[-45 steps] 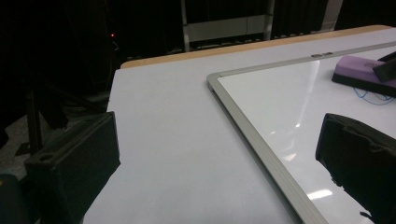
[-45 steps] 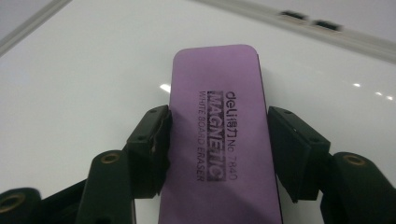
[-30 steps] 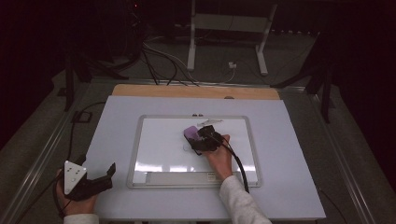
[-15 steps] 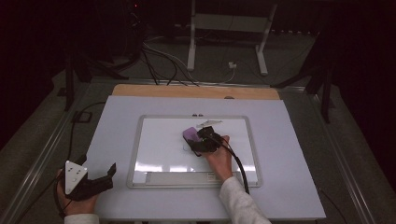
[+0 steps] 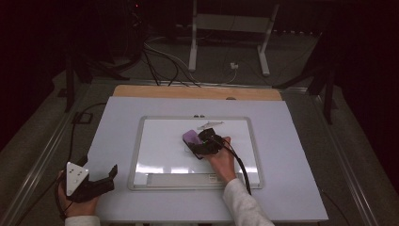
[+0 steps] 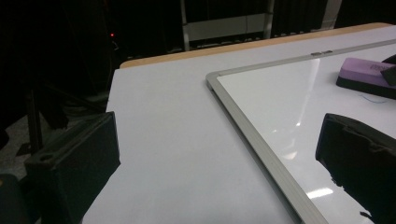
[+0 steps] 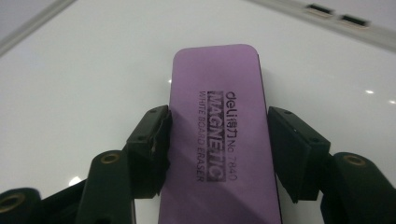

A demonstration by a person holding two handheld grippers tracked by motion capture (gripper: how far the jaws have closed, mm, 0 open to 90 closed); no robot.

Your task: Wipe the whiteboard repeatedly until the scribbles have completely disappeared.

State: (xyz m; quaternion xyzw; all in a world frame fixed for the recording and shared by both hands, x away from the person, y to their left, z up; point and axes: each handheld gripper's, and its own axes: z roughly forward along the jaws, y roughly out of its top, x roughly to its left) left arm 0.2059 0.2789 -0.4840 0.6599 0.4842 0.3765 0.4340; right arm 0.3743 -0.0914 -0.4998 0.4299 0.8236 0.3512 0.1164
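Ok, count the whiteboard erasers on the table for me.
1. The purple rectangular magnetic eraser lies on the white metal-framed whiteboard, clamped between the jaws of the right gripper. None other shows; the hand could hide little.

Your left gripper point(image 6: 219, 172): you hold it low over the table, its two black jaws standing wide apart with nothing between them.
Left jaw: it rises at the bottom left, over the edge of the white table top point(image 6: 163, 121).
Right jaw: it stands at the bottom right, in front of the whiteboard point(image 6: 289, 93).
Whiteboard: it lies flat on the table top; its grey frame runs from the rounded corner down to the bottom edge, and its surface is glossy with light spots.
Purple eraser point(image 6: 366, 74): it lies on the whiteboard at the far right, well apart from your jaws; a black part covers its right end.
Blue mark point(image 6: 369, 98): a thin line on the board, just beside the eraser.
Wooden edge point(image 6: 243, 46): it borders the far side of the table top.
Background: dark, with a pale metal stand point(image 6: 224, 23).
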